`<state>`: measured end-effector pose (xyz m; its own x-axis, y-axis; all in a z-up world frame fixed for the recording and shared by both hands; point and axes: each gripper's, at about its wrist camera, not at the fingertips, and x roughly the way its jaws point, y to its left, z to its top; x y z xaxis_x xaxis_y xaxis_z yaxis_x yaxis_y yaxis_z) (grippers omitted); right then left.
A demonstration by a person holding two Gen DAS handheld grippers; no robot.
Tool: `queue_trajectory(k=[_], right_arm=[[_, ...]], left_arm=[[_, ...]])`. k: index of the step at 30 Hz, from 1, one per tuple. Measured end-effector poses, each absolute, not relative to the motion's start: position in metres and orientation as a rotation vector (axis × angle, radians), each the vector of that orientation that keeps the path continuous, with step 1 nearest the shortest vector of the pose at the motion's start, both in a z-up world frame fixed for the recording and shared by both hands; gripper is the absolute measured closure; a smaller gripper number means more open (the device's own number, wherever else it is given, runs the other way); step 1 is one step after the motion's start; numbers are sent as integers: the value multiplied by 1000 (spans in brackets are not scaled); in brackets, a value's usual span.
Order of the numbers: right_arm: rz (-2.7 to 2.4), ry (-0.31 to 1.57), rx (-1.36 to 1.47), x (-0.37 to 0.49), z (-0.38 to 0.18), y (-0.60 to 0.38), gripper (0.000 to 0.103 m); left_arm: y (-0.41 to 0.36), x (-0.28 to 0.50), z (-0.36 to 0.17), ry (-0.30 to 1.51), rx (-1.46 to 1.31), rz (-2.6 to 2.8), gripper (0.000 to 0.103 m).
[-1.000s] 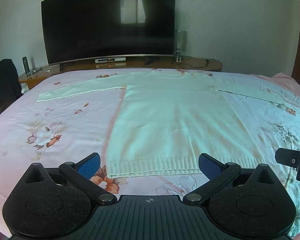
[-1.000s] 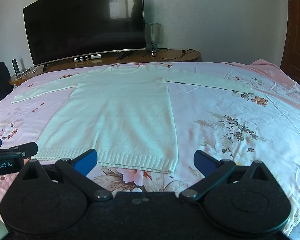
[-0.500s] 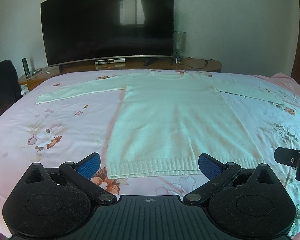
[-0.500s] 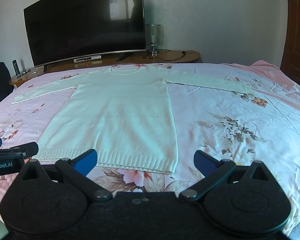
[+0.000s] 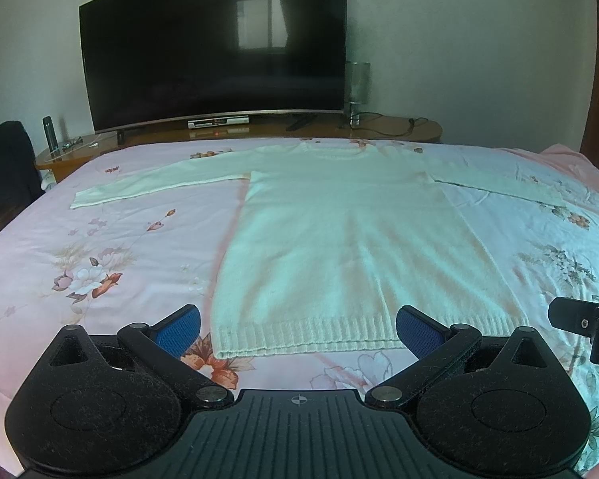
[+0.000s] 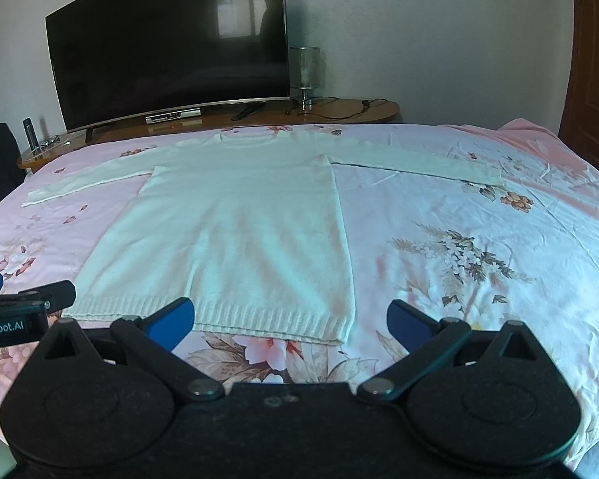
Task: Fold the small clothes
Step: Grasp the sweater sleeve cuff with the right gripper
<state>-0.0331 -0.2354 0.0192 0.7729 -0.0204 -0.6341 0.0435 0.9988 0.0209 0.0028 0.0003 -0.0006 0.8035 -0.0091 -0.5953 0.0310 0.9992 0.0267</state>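
**Sweater flat, nothing folded: watch the hem grab**

Your left gripper (image 5: 298, 331) and right gripper (image 6: 290, 321) both hover at the near bed edge, fingers spread wide, pinching nothing. The white sweater (image 5: 351, 247) lies flat on the floral bedsheet (image 5: 100, 247), ribbed hem at 6 o'clock, collar at 12, sleeves out toward 10 and 2. Risks, as I judge them: you pinch sheet along with the hem, or lift unevenly and skew the fold; loose knit may sag. Readable text: "nRobot.AI", cut off, on the left gripper in the right view. TV (image 6: 167, 56) behind, no legible brand.

Sweater (image 5: 351, 247) lies flat on the bed (image 5: 100, 247), television (image 5: 215, 48) behind on the stand (image 5: 403, 129)
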Motion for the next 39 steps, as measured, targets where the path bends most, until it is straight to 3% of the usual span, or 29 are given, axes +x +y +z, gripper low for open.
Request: queue_trajectory(k=[10,14,20,23,24,28,32,37,39], right_arm=[[-92,673,68,-29,17,-250,0],[-145,603,127,-18,18,-283,0],[-244,675,331,38,5,-366,3],[-301,648,396,76,1,-413,21],[-311,641,422,92,-1,-429,33],[-335,565,577,156,-16,-500,51],[-386,495,773,214,-51,-571,61],[-443,467,1016,256,-112,-635,66],[-427,427,1045,261,-124,-642,74]], left_arm=[[-1,18,-6,648,70,50,0],[6,53,-13,645,100,90,0],[19,125,-13,577,84,203,0],[34,174,-14,613,7,202,0],[42,187,-14,611,-50,198,0],[58,223,-13,490,-190,259,0],[65,273,-31,595,-224,315,0],[75,291,-62,652,-261,335,0],[75,295,-74,679,-212,364,0]])
